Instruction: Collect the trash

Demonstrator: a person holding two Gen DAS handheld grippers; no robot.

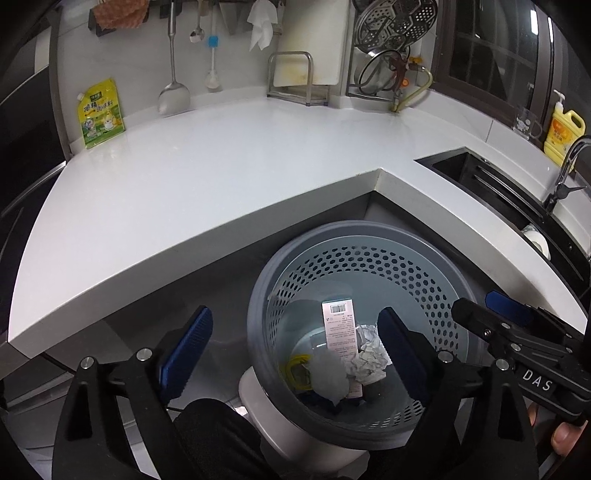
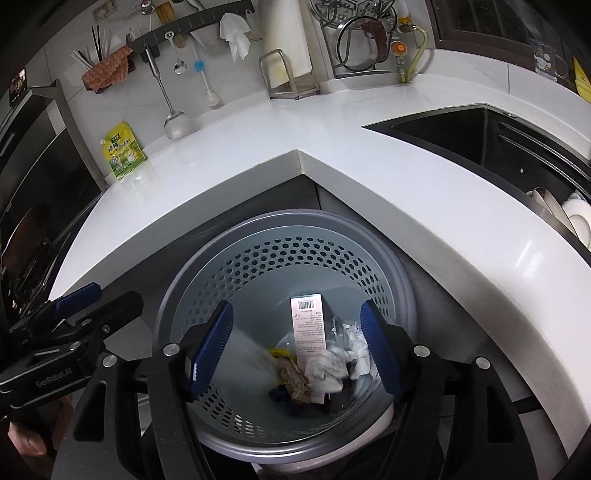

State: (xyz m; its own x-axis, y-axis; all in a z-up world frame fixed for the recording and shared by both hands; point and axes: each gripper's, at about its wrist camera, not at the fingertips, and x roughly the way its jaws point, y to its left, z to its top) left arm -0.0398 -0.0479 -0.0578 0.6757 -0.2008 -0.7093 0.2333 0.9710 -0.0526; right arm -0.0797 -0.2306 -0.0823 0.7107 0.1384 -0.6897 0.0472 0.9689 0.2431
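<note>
Both wide-spread and empty over grey perforated plastic bin at lower centre, left gripper and right gripper, crumpled white paper already inside; risk: fingers snagging rim, tipping it.

One perforated grey bin sits in the lower middle of the frame, under the corner of one white desk. Inside it: one tall white box with a barcode, one crumpled white paper wad, one yellow wrapper, and one pale blurred piece; darker scraps beneath cannot be counted.

On the desk at upper left stands one yellow-green pouch. Along the wall at the top hang one ladle, one small spoon, one blue-headed brush and one white tissue. One yellow pump bottle and one clear mug stand at upper right. Two grippers show, with two blue-padded fingers each.
</note>
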